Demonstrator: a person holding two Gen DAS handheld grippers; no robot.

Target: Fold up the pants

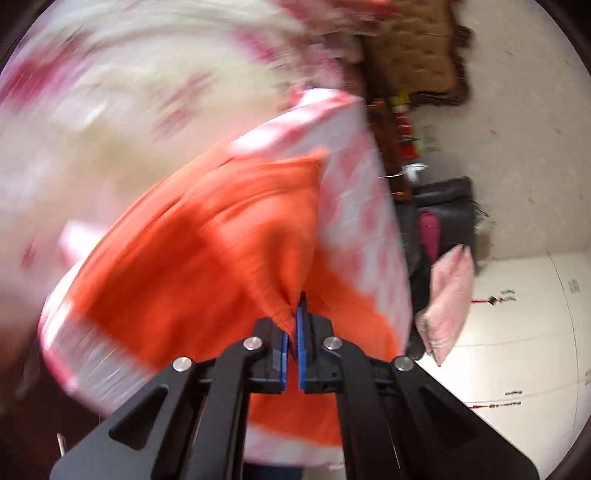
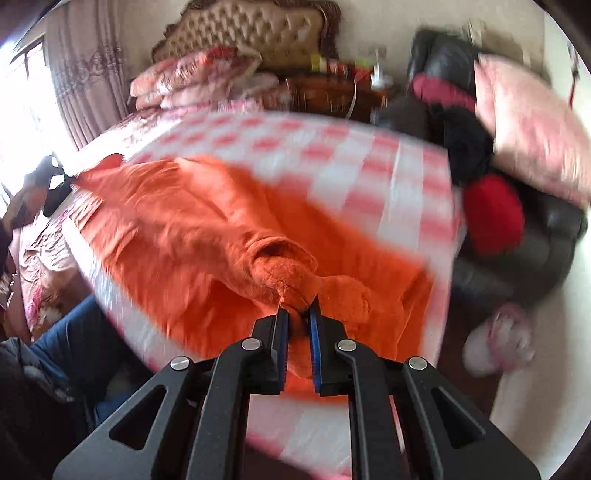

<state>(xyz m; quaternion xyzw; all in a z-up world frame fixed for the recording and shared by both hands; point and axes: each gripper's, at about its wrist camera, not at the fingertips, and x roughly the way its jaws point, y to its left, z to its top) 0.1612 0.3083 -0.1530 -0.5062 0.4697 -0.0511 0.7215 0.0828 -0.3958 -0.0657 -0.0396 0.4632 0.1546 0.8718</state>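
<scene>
The orange pants [image 1: 207, 251] lie spread on a pink-and-white checked board [image 1: 362, 206] on the bed. My left gripper [image 1: 294, 314] is shut on a bunched edge of the orange pants. In the right wrist view the pants [image 2: 192, 229] stretch from the far left toward me. My right gripper [image 2: 299, 314] is shut on a thick bunched fold of the pants near the front. The left gripper [image 2: 55, 184] shows small and dark at the pants' far left end. Both views are motion-blurred.
A floral bedspread [image 1: 110, 110] covers the bed. A tufted headboard [image 2: 251, 29] and stacked pillows [image 2: 184, 74] stand at the back. A black armchair [image 2: 517, 236] with a pink cushion [image 2: 528, 122] and red item [image 2: 495, 214] is at right. A person's jeans-clad leg [image 2: 70, 339] is lower left.
</scene>
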